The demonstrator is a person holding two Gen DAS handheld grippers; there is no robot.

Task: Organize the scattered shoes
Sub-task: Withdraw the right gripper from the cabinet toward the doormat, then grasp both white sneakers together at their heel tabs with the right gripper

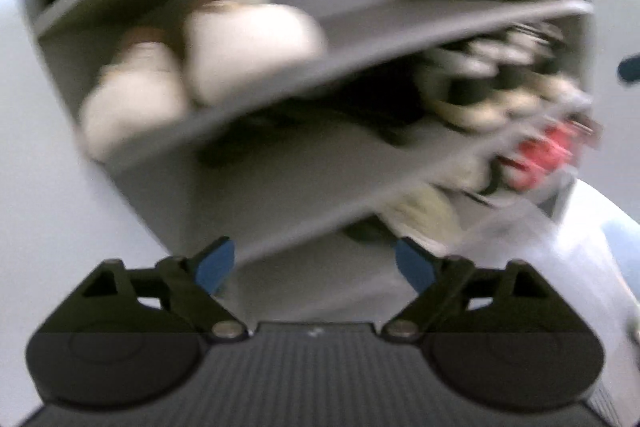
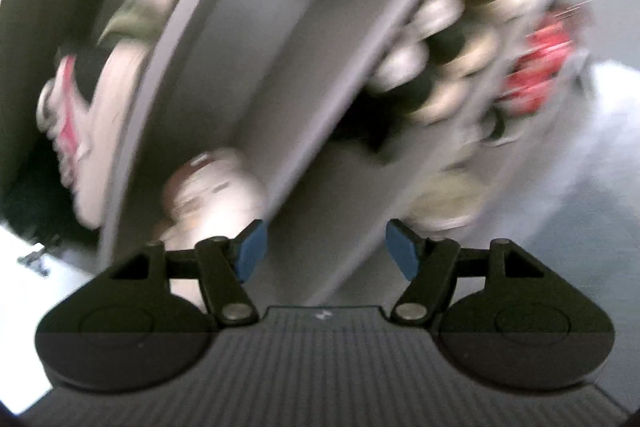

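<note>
Shoes [image 1: 248, 47] blurred on rack [image 1: 304, 75] ahead of both hand-held grippers, left [image 1: 316, 265] & right [image 2: 323, 249], released, empty; nearer one unclear.

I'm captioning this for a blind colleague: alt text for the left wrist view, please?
Blurred, tilted view of a grey shoe shelf past the open, empty left gripper. Two white shoes sit on one shelf; dark and red shoes crowd the right.
</note>
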